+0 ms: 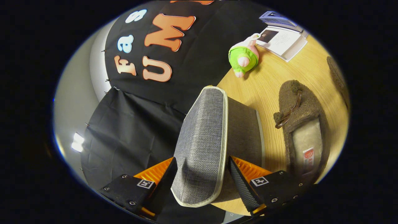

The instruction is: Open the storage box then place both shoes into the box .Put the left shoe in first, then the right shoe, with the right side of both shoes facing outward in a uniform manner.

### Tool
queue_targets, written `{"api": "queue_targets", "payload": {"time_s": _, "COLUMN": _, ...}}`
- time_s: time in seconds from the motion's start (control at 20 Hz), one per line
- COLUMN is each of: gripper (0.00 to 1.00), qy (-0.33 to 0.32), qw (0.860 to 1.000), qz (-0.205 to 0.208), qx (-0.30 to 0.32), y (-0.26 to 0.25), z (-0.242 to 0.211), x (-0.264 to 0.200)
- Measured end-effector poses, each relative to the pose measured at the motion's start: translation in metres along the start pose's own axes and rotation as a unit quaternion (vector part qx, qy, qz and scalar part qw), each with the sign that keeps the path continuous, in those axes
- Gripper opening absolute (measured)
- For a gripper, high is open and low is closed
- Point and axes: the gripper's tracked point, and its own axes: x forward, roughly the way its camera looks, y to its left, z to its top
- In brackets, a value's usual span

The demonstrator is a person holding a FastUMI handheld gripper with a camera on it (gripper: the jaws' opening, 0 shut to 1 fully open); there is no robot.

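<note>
2 fingers of the tongs (202, 174) sit on either side of the grey fabric lid (202, 140) of the storage box (245, 130), closed down to the lid's thickness and pinching it near its pale-trimmed edge. The lid stands raised, swung up off the box, whose brown inner side shows just past the right finger. So the opening step looks underway but not finished; no shoe has gone in.

1 fuzzy brown shoe (303, 130) lies on the wooden table (264, 84) just beyond and to the right of the right finger, its pale lining facing up. Part of a second brown shape (337, 74) sits farther right, well apart; it is probably the other shoe, though too little shows to tell which is left and which is right. Far ahead of the fingers rest a green plush toy (244, 57) and an open booklet (284, 40).

Risks from here: the fabric lid is soft, so it could slide out of the pinch and flop shut if released before it passes its balance point. Pulling too hard might drag or tip the light box toward the near shoe. Choosing the wrong shoe first would also break the required order.
</note>
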Motion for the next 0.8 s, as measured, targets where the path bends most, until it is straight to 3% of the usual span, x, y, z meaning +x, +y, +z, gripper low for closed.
{"api": "queue_targets", "payload": {"time_s": 0.1, "gripper": 0.9, "qy": 0.001, "qw": 1.0, "qz": 0.0, "qx": 0.004, "y": 0.003, "z": 0.002, "x": -0.004}}
{"api": "queue_targets", "payload": {"time_s": 0.25, "gripper": 0.7, "qy": 0.0, "qw": 1.0, "qz": -0.013, "qx": 0.004, "y": 0.0, "z": 0.005, "x": -0.011}}
{"api": "queue_targets", "payload": {"time_s": 0.4, "gripper": 0.56, "qy": 0.006, "qw": 0.999, "qz": -0.032, "qx": 0.011, "y": 0.001, "z": 0.008, "x": -0.02}}
{"api": "queue_targets", "payload": {"time_s": 0.55, "gripper": 0.15, "qy": -0.029, "qw": 0.999, "qz": -0.036, "qx": -0.003, "y": 0.027, "z": 0.019, "x": -0.037}}
{"api": "queue_targets", "payload": {"time_s": 0.65, "gripper": 0.02, "qy": -0.049, "qw": 0.998, "qz": -0.038, "qx": 0.003, "y": 0.043, "z": 0.025, "x": -0.037}}
{"api": "queue_targets", "payload": {"time_s": 0.8, "gripper": 0.01, "qy": -0.06, "qw": 0.998, "qz": -0.034, "qx": -0.005, "y": 0.073, "z": 0.027, "x": -0.041}}
